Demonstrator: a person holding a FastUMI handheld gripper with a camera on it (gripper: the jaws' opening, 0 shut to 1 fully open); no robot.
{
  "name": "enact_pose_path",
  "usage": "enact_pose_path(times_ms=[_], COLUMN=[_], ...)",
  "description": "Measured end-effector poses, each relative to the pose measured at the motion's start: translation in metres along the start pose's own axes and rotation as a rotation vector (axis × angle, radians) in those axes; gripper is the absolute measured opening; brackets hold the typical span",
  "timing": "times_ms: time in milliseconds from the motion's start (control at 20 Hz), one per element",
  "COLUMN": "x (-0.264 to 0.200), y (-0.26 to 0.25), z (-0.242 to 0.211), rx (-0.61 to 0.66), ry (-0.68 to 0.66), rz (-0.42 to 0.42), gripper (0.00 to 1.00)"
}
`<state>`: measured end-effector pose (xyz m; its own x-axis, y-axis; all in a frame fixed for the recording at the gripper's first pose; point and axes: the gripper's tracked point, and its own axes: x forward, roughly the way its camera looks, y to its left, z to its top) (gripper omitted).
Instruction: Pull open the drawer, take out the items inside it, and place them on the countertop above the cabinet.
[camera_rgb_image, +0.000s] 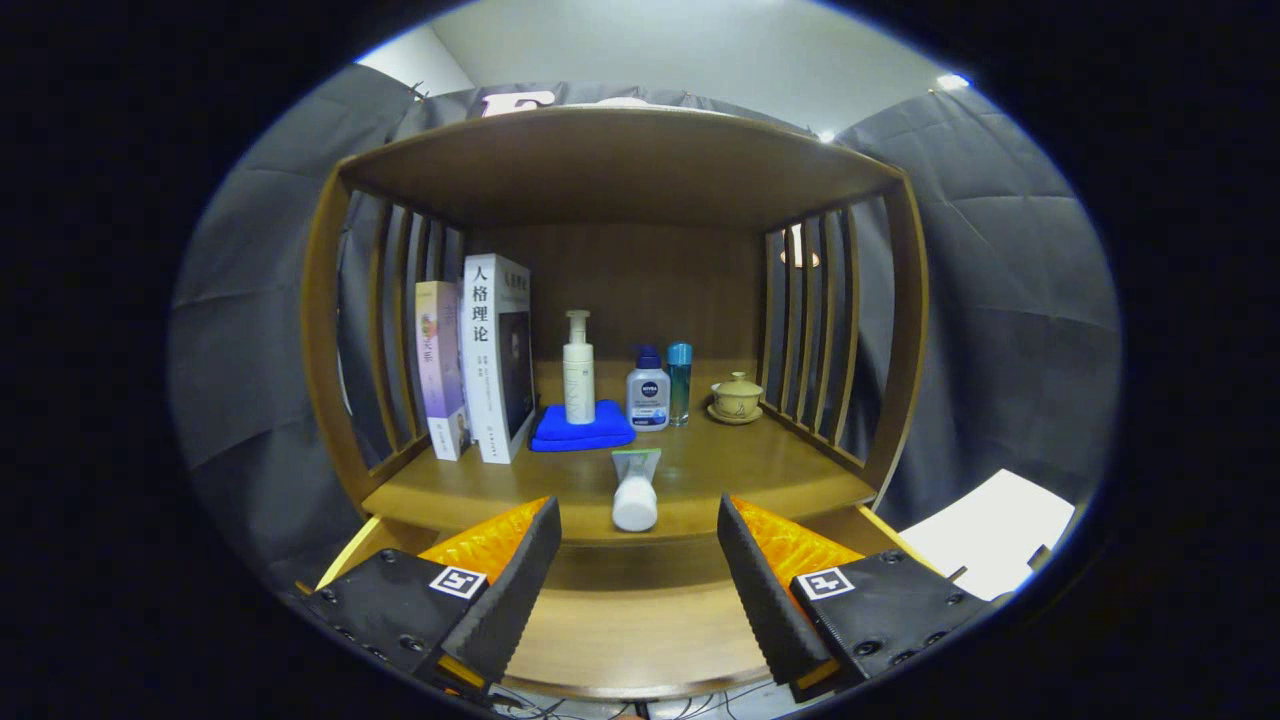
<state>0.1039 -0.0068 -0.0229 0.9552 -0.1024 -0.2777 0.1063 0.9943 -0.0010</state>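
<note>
tube (636, 488) lies on countertop (760, 465), before cloth (582, 428); books (480, 370) left.

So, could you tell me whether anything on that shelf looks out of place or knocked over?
Only the tube: it lies on its side near the shelf's front edge, cap toward the open gripper, while the pump bottle on the blue cloth and the other bottles stand upright. Nothing looks spilled or damaged.

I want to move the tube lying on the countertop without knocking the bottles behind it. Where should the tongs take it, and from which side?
Probably by the white cap end of the tube. It lies flat on the countertop, cap toward the open tongs and flat crimped tail toward the blue cloth. Coming straight in from the front, fingers either side of the round cap, keeps clear of the bottles.
</note>
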Motion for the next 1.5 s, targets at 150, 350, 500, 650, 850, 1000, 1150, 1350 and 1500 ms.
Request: enact_pose_path(times_ms=[150, 350, 500, 650, 850, 1000, 1150, 1350, 1500], x=[-0.023, -0.048, -0.063, -0.071, -0.083, -0.085, -0.081, -0.07, -0.061], y=[0.009, 0.013, 0.013, 0.005, 0.007, 0.007, 0.011, 0.009, 0.013], z=[-0.013, -0.029, -0.039, -0.059, -0.077, -0.087, -0.111, -0.144, -0.166], rx=[0.002, -0.002, 0.018, -0.003, -0.032, -0.045, -0.039, -0.019, -0.001], ry=[-0.022, -0.071, -0.119, -0.112, -0.135, -0.162, -0.132, -0.068, -0.014], rz=[0.026, 0.046, 0.053, 0.038, 0.053, 0.047, 0.052, 0.05, 0.057], gripper=[0.97, 0.97, 0.97, 0.97, 0.97, 0.97, 0.97, 0.97, 0.97])
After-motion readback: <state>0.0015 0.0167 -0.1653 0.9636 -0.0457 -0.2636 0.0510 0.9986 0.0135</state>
